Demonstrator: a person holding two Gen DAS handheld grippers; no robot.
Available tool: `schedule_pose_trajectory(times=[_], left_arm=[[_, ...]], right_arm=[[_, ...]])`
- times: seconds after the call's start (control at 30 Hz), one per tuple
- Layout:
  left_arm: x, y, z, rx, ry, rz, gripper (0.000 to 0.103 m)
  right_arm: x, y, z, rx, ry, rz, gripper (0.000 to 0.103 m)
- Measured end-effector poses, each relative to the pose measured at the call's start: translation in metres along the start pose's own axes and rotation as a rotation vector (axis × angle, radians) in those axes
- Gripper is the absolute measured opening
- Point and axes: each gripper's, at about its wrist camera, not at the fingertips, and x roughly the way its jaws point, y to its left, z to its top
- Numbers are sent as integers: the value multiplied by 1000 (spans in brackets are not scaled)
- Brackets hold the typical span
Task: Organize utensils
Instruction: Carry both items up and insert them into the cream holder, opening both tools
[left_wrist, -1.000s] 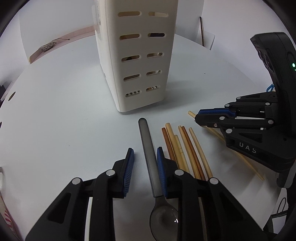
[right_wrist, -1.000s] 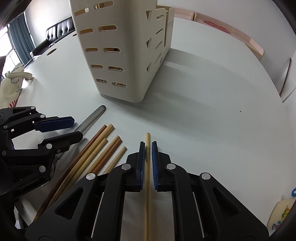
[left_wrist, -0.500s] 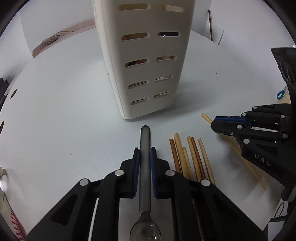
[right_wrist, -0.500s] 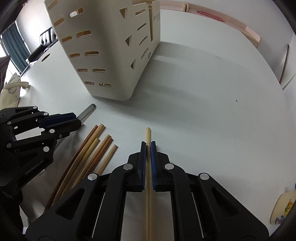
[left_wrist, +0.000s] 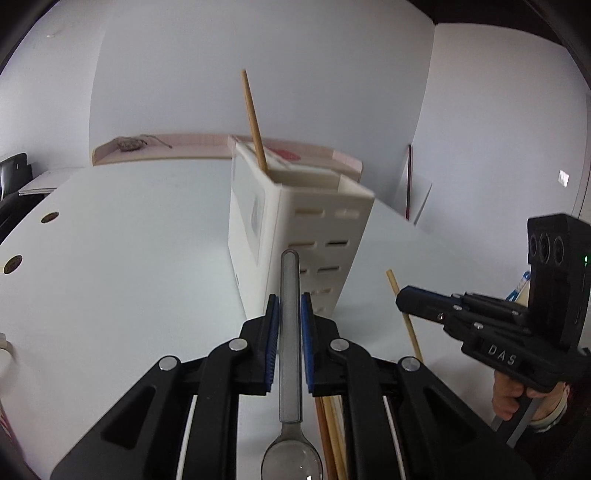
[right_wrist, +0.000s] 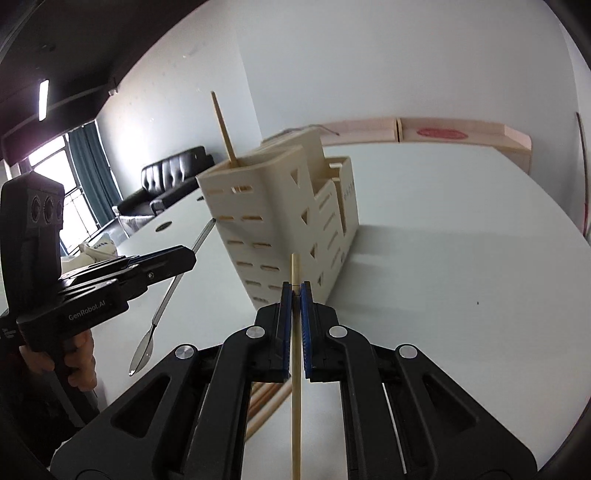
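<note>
Your left gripper (left_wrist: 290, 306) is pinching a spoon (left_wrist: 290, 347) by its handle, your right gripper (right_wrist: 295, 295) a chopstick (right_wrist: 295, 369), both lifted off the table (right_wrist: 461, 277) before the cream holder (right_wrist: 280, 221).

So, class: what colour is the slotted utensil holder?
Cream, the utensil holder; clearest in the right wrist view.

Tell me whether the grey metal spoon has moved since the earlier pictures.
Yes. The grey metal spoon lay flat on the white table before; now the left gripper holds it lifted, its handle tip overlapping the cream slotted utensil holder.
</note>
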Motion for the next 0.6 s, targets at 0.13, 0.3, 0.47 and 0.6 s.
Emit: schedule_pose_trajectory(times=[0.13, 0.3, 0.47, 0.6], left_arm=[[-24, -6, 14, -19, -128, 16, 12], [-40, -14, 27, -8, -202, 22, 12], [-50, -18, 47, 3, -260, 14, 12], [-58, -28, 66, 21, -334, 28, 12]], right_arm=[[-21, 11, 13, -44, -126, 17, 4], [-44, 21, 36, -78, -257, 14, 4], [-58, 30, 67, -110, -350, 23, 4], [-67, 37, 92, -143, -404, 35, 4]])
